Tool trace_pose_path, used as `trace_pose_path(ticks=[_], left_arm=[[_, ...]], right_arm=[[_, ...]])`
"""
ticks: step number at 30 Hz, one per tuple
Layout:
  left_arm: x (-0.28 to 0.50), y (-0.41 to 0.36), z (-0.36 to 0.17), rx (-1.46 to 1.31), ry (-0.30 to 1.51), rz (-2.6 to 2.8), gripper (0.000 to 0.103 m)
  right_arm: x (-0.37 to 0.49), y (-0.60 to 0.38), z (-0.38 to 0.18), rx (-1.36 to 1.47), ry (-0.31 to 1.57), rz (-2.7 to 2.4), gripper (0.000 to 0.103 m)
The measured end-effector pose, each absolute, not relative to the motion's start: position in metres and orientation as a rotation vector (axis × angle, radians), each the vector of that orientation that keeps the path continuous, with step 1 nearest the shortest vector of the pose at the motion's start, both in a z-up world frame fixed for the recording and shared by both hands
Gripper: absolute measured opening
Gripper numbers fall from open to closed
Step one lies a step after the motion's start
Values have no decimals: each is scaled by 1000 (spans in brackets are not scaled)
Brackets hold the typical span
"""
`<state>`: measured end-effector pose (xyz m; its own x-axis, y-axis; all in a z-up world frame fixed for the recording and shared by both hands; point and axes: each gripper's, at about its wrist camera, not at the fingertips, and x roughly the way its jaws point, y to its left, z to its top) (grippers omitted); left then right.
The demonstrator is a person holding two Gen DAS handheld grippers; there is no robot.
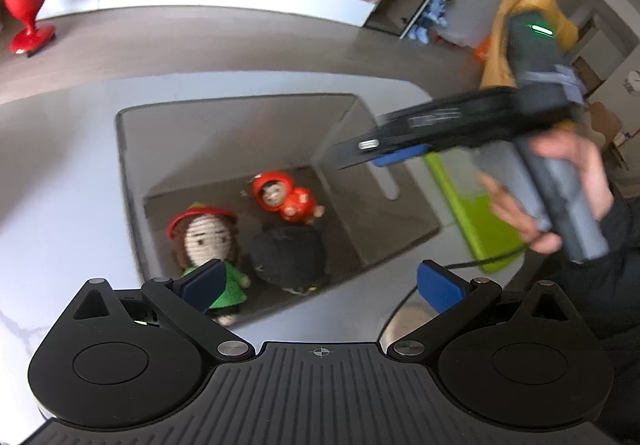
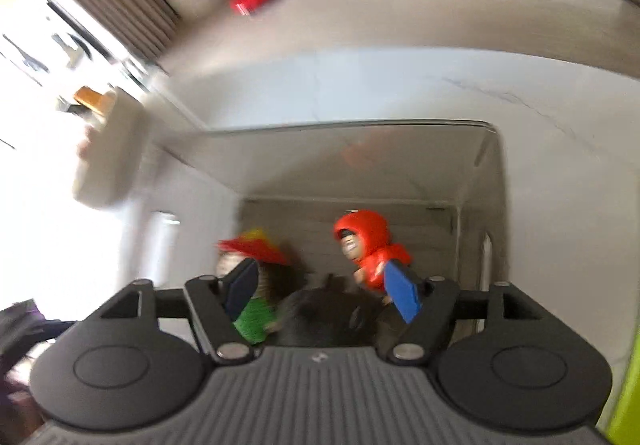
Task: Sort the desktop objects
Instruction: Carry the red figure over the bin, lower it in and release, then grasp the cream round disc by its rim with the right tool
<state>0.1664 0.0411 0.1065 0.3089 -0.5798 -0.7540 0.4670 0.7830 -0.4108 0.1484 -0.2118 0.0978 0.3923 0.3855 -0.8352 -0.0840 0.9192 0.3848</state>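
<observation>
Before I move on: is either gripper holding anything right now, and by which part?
Nothing is held. The left gripper and right gripper are both open and empty above the bin.

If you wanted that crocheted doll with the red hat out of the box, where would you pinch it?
Probably across its green-dressed body, coming straight down from above. The crocheted doll lies flat on the floor of the box, whose walls block side approaches, and its body is narrower than its round head.

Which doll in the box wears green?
The knitted doll with the red hat and brown hair wears a green dress. The small doll is all in red; the third toy is black.
</observation>
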Motion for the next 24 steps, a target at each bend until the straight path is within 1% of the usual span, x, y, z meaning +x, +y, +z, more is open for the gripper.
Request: trace_pose_path(ticks=[1,5,7,8,10,11,12,13,14,15,16,19,20,21,22,24], left_arm=[[160,40,108,-140,1044,-716,103],[133,22,99,-242,1088,-885,103],[122,6,88,-289,1128,-972,103],[117,-2,80,-313,1150,-1008,103],[108,-22,58,-355,1203,-1049,103],[105,-33,44,-362,1236,-1058,103],[102,-44,26,-373,1277,-1063,103],[100,-54,7,-391,1318,-1068,103],[100,-61,-12,-421,1362,-1072,103],[100,-68,-30,-451,1405,-1075,103],[101,-73,-46,-478,1435,-1072,103],[104,-76,-76,-539,1451,-1032,103],[105,-76,-85,-559,1457,-1018,103],[107,-77,-95,-579,1462,-1005,103],[107,-78,-101,-586,1459,-993,103],[107,-77,-99,-555,1416,-976,103]], right_arm=[[139,-223,102,342,1097,334,76],[77,-264,125,421,962,460,93],[47,-286,117,415,963,473,93],[39,-293,102,406,983,452,93],[26,-304,68,389,1048,373,93],[22,-311,45,395,1098,323,91],[19,-317,26,414,1145,288,82],[18,-322,9,449,1187,283,77],[19,-327,-8,488,1227,286,68],[19,-332,-24,528,1268,289,62],[20,-335,-37,555,1293,294,62],[22,-335,-61,561,1327,275,63],[21,-335,-64,551,1323,267,64],[20,-335,-66,539,1317,259,69],[19,-334,-67,527,1308,252,71],[20,-333,-74,507,1293,249,74]])
